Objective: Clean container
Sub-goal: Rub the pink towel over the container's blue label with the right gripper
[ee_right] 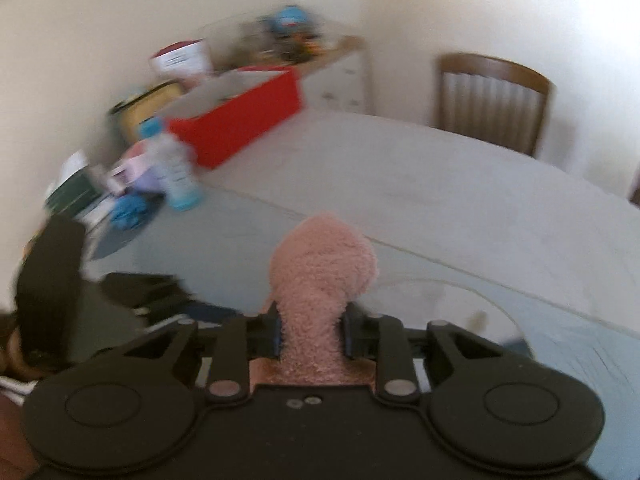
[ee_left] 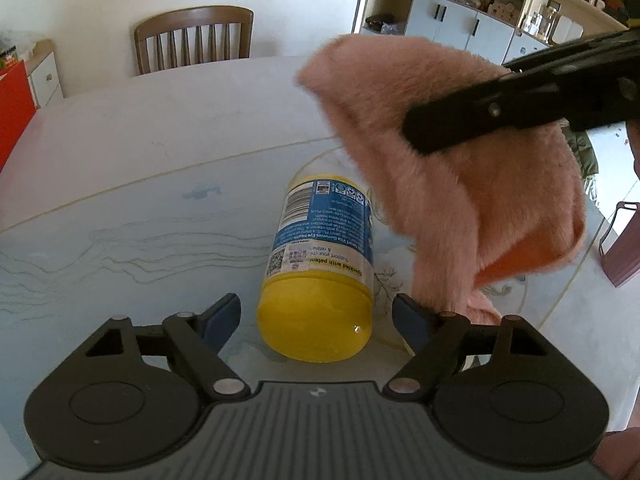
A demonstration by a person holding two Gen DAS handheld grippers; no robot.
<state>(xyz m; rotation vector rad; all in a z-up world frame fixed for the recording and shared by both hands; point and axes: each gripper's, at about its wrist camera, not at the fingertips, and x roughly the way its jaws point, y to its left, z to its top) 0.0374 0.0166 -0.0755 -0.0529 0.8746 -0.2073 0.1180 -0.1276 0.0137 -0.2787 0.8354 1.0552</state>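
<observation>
From the left wrist, the left gripper (ee_left: 316,316) stood spread around the yellow-lidded bottle (ee_left: 320,268) lying on the table (ee_left: 120,184); clamping might roll it. From the right wrist, the right gripper (ee_right: 312,336) pinched the pink cloth (ee_right: 320,268).

Left gripper (ee_left: 316,316): black linkage arms, silver pivot screws, two round black side discs, grey ribbed housing bearing a small white mark; blue-padded fingers (ee_left: 224,314). Right gripper (ee_right: 312,334): matching black build, blue pads, two small central screws.
</observation>
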